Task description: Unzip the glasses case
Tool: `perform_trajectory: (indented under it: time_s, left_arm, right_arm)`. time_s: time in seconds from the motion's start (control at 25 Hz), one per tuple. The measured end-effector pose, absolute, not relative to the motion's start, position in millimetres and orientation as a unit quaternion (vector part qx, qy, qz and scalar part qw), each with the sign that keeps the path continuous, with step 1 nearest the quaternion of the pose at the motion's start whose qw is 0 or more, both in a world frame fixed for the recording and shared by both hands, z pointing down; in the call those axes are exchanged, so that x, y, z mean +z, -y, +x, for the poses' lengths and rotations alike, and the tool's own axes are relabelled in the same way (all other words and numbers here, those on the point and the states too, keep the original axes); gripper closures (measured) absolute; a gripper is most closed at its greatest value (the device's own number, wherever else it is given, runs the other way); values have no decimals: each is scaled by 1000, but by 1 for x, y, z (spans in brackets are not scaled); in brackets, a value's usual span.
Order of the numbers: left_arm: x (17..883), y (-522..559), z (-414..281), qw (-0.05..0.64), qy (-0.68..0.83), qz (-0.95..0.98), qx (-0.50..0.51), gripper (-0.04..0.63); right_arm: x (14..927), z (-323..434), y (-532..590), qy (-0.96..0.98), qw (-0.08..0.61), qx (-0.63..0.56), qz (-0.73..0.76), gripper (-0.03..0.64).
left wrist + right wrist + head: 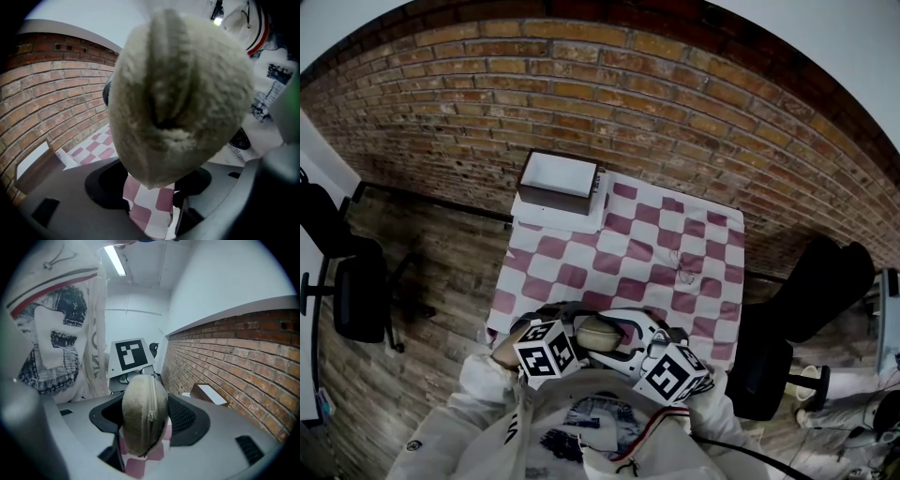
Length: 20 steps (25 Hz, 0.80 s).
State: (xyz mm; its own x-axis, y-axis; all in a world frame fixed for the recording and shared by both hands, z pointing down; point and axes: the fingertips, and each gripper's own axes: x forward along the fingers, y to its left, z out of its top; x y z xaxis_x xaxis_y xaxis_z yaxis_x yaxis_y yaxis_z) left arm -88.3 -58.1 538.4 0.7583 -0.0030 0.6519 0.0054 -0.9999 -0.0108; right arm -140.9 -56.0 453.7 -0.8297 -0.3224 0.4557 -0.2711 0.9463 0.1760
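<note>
As the glasses case (602, 333) hangs at lower centre over the near edge of the counter (712, 234), long axis left-right, the left gripper (150, 187) jaws pinch its left end. The right gripper (147, 420) jaws, wide, clasp the right end, with the zipper (150, 399) facing it, so the right looks nearer the pull.

White sweatshirt (459, 436), dark chest print (591, 422), red-striped cord (649, 429); left claw (149, 206) and right claw (140, 446) grey, black-white marker cubes (546, 349).

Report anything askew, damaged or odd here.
Nothing stands out. The left gripper and right gripper hold the case above the cloth; the box sits at its far corner. A small wiry thing lies on the cloth, too small to identify.
</note>
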Motion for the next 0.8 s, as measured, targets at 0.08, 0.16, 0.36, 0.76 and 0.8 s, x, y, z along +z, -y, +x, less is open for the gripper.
perform_trajectory:
  time_s: [0.08, 0.16, 0.36, 0.76, 0.8]
  left_arm:
    - [537, 57, -89, 5, 0, -939, -343, 319]
    - [536, 57, -91, 2, -1, -941, -337, 319]
    - [531, 65, -97, -9, -18, -948, -319, 319]
    - [518, 79, -99, -48, -41, -963, -262, 319]
    - [516, 81, -98, -53, -44, -965, -254, 319]
  right_arm:
    - [452, -141, 55, 956, 245, -50, 154, 347]
    - [451, -141, 55, 957, 242, -49, 154, 347]
    - [447, -132, 61, 955, 239, -49, 170, 347]
    - [443, -106, 74, 947, 242, -37, 209, 347]
    - [442, -103, 76, 946, 239, -36, 215, 347]
